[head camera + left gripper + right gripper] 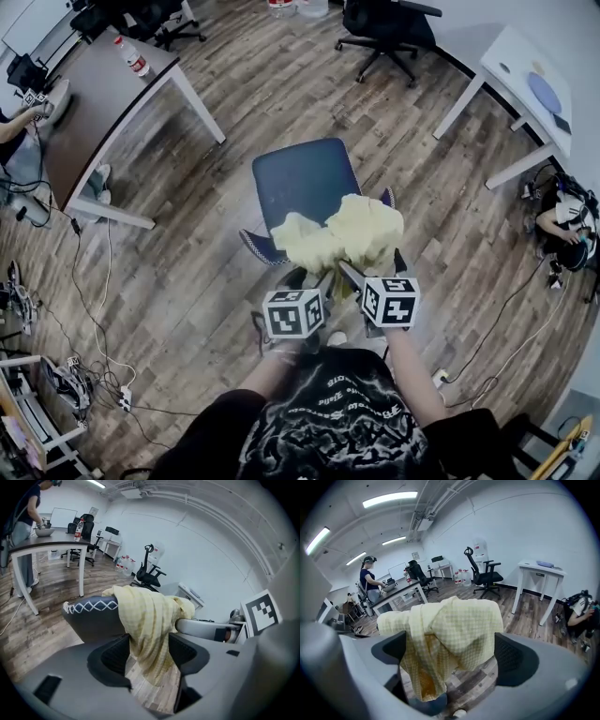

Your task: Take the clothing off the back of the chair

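Note:
A pale yellow checked garment (342,234) hangs bunched over the back of a dark blue chair (305,178) right in front of me. In the left gripper view the garment (150,620) drapes over the chair back (93,616) and hangs down between the spread jaws of my left gripper (149,654). In the right gripper view the garment (454,630) fills the wide gap of my right gripper (452,656), with its right pad well apart from the cloth. From the head, the left gripper (307,278) and right gripper (375,267) sit side by side at the garment's near edge.
A brown table (103,94) with a bottle (134,58) stands at the far left, a white table (525,80) at the far right. A black office chair (389,28) is behind. Cables (94,309) trail on the wooden floor. One person (369,585) stands at the brown table.

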Tool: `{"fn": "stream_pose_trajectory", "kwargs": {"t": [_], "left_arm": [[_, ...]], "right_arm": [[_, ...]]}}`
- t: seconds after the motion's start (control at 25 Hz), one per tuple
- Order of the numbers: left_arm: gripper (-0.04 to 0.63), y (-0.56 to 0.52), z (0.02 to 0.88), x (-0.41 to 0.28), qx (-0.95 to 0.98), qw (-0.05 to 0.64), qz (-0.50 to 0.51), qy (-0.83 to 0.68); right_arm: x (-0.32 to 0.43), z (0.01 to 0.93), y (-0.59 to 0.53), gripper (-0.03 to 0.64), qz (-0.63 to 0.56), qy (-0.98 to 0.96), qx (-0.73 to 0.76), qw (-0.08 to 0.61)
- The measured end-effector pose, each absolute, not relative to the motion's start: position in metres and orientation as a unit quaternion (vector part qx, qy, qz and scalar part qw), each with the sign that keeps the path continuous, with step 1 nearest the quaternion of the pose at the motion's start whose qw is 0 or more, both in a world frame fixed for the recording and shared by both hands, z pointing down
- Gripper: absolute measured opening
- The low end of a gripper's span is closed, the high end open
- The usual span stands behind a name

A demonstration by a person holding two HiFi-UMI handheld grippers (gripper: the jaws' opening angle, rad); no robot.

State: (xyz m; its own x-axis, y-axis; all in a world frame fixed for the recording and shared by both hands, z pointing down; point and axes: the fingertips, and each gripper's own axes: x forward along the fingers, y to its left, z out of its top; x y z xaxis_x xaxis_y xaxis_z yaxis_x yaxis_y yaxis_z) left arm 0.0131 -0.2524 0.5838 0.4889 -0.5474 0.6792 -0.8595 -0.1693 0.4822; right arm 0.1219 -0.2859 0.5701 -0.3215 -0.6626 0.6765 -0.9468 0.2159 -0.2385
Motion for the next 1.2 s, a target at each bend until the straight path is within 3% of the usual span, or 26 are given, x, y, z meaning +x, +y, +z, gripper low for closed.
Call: {"fn": "stream_pose_trajectory", "kwargs": {"t": [0.24,0.68,0.92,1.04,1.2], "left_arm": [[0.246,-0.263,0.594,0.014,0.751,0.423,0.207,-0.463],[0.244,-0.276,0.600,0.016,0.760,0.440,0.213,-0.428],[0.206,-0.274,0.603,0.026,0.767,0.458,0.218,-0.393],[0.152,-0.273,0.602,0.028,0.765,0.461,0.216,-0.394],[0.105,-0.273,0.593,0.041,0.767,0.469,0.194,-0.392]], "right_arm": [[0.121,0.594,-0.299,0.588,0.361,-0.737,0.519,0.240],[0.098,0.600,-0.317,0.569,0.372,-0.780,0.440,0.244],[0.093,0.592,-0.308,0.402,0.365,-0.775,0.443,0.263],[0.097,0.588,-0.305,0.296,0.352,-0.773,0.456,0.265],[0.099,0.581,-0.301,0.213,0.346,-0.772,0.474,0.243]]}}
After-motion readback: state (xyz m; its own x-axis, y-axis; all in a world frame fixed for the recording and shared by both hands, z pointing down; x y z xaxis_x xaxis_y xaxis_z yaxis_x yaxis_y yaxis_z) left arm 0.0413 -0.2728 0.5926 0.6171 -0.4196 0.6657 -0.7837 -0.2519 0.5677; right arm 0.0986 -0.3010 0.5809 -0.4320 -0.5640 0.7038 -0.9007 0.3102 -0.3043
